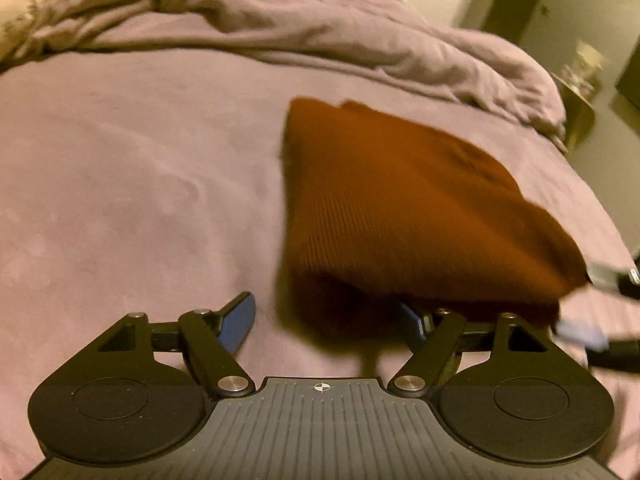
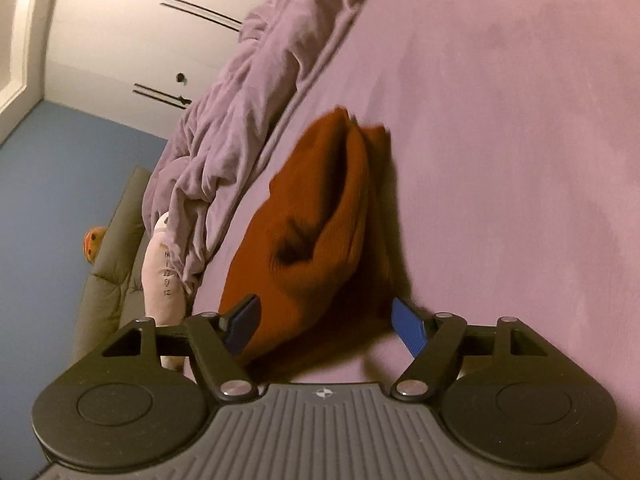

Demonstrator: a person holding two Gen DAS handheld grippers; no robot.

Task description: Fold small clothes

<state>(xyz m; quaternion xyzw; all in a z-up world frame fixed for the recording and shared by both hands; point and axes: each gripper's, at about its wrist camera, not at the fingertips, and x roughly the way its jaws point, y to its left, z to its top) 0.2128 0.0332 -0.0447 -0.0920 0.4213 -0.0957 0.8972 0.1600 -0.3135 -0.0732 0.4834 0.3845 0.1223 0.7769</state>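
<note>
We hold both tools low over the bed, each tipped down toward the mauve sheet (image 1: 120, 168); neither hand shows in the frames, only the tool bodies. In the right wrist view the scene is rolled sideways, so that tool sits turned on its axis. The task piece is a rust-brown ribbed knit garment (image 1: 400, 200), folded into a thick bundle lying on the sheet. From the left wrist view its long axis runs from just before the left gripper (image 1: 332, 316) away and up the bed, the rounded fold at the near end, the loose corners at the far end. From the right wrist view the layered edges show as two lobes with a dark pocket between them. Left jaws stand wide; the left blue pad (image 1: 238, 322) lies clear over bare sheet, the right pad is partly hidden behind the garment's near edge, and we see no pinch. The right gripper (image 2: 326, 326) is also wide, the garment's near end lying between the pads, neither visibly pressing it. A rumpled duvet (image 1: 280, 24) lies beyond. Blur is heavy at the edges.
</note>
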